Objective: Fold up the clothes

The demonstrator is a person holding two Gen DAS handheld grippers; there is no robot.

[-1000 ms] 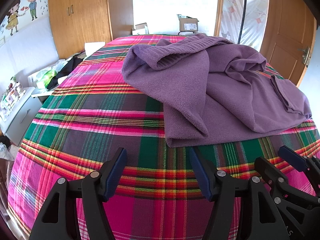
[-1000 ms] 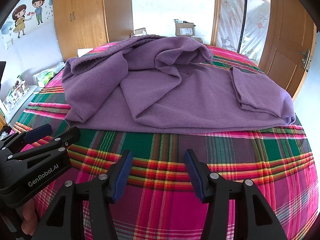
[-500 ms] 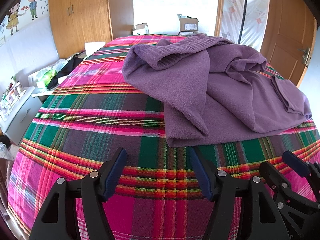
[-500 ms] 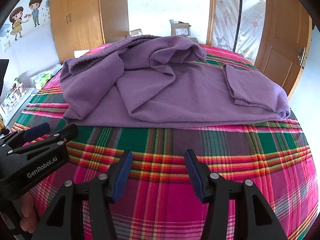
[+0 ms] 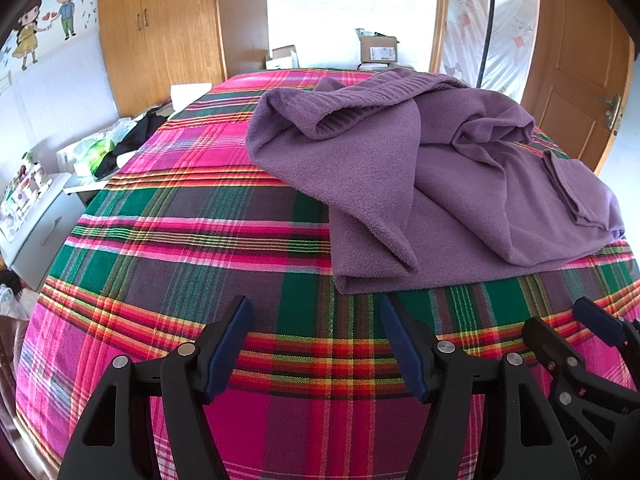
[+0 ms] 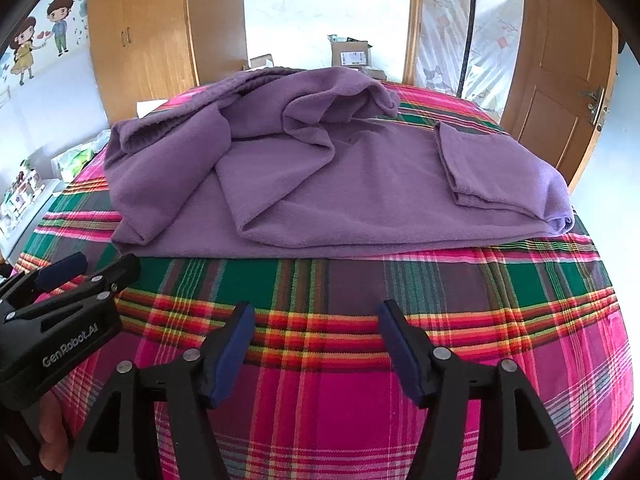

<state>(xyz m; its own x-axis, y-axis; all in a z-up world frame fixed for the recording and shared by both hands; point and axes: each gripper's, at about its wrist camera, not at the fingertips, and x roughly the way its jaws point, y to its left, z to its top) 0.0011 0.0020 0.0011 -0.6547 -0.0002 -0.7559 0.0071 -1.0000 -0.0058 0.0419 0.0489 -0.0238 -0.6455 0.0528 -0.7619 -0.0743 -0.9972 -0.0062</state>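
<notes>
Purple garment (image 6: pixel 332 184) lies rumpled across the plaid bedspread (image 6: pixel 360 360), toward its far edge; left gripper (image 5: pixel 316 340) and right gripper (image 6: pixel 316 338) hover short of its near hem, jaws spread, holding nothing.

One purple garment (image 6: pixel 320 184) is seen on one bed with a bright checked cover (image 6: pixel 400 400). Two grippers are counted: the left gripper (image 5: pixel 316 340) and the right gripper (image 6: pixel 316 340), and two blue pads (image 6: pixel 234 344) are seen on each. Two cardboard boxes (image 5: pixel 378 49) are seen behind the bed. One wooden wardrobe (image 5: pixel 160 36) and one wooden door (image 5: pixel 576 80) are seen. Two cartoon children (image 5: pixel 44 20) are counted on the wall.
</notes>
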